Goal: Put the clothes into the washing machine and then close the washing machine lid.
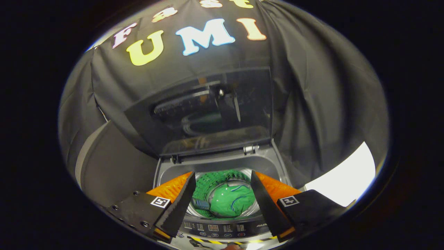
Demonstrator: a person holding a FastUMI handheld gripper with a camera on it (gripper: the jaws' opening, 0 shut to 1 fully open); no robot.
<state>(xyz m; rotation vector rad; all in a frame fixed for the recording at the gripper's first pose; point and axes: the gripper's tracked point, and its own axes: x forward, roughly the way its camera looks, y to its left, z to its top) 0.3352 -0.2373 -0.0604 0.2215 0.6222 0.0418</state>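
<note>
A grey top-loading washing machine stands below me with its dark glass lid raised upright at the back. A green garment with blue trim lies inside the drum, seen between my fingers and well below them. My gripper hovers above the drum opening, open, with nothing between its fingers. The control panel runs along the machine's front edge, under the fingers.
Black cloth walls surround the machine behind and at both sides. A grey panel stands to the machine's left. A bright white surface lies to its right. Yellow-black striped tape marks the machine's front.
</note>
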